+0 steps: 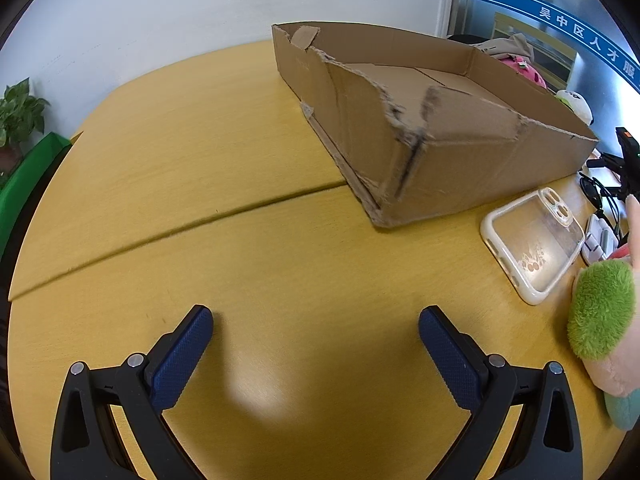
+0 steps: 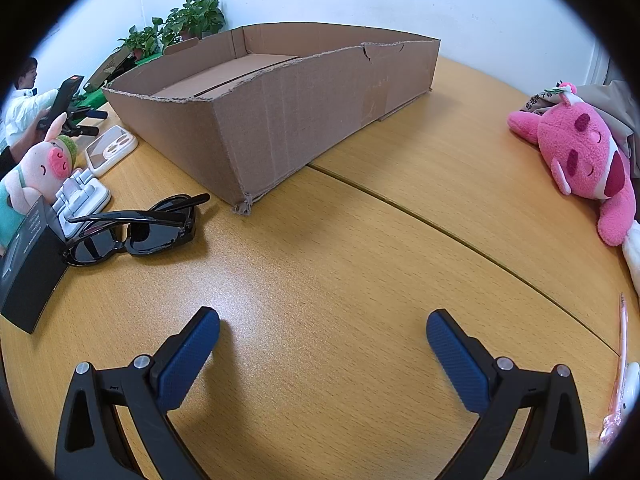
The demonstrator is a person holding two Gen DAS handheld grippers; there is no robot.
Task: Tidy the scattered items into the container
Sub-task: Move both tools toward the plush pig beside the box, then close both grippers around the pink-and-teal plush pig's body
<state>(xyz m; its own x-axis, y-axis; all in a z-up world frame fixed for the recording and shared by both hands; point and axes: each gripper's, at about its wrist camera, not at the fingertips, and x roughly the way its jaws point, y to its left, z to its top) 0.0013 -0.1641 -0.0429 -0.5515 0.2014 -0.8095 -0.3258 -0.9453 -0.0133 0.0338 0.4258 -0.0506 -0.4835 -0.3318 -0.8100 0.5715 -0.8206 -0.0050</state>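
A shallow torn cardboard box [image 1: 460, 160] [image 2: 280, 120] stands on the yellow wooden table, with nothing visible inside. Right of it in the left wrist view lie a clear phone case [image 1: 534, 244] and a pig plush with a green cap [image 1: 604, 316]. In the right wrist view the pig plush [image 2: 44, 168], phone case [image 2: 112, 148], a white folding stand [image 2: 82, 200], black sunglasses [image 2: 136, 232] and a black card box [image 2: 28, 264] lie left of the box. A pink plush [image 2: 580, 160] and a pink pen [image 2: 620, 368] lie right. My left gripper [image 1: 316, 344] and right gripper [image 2: 323, 346] are open and empty above bare table.
A seam [image 2: 440, 224] runs across the table. Potted plants [image 2: 192, 20] stand by the white wall. A person [image 2: 24, 100] sits at the far left behind another black gripper [image 2: 68, 108]. A white plush [image 1: 576, 104] lies behind the box.
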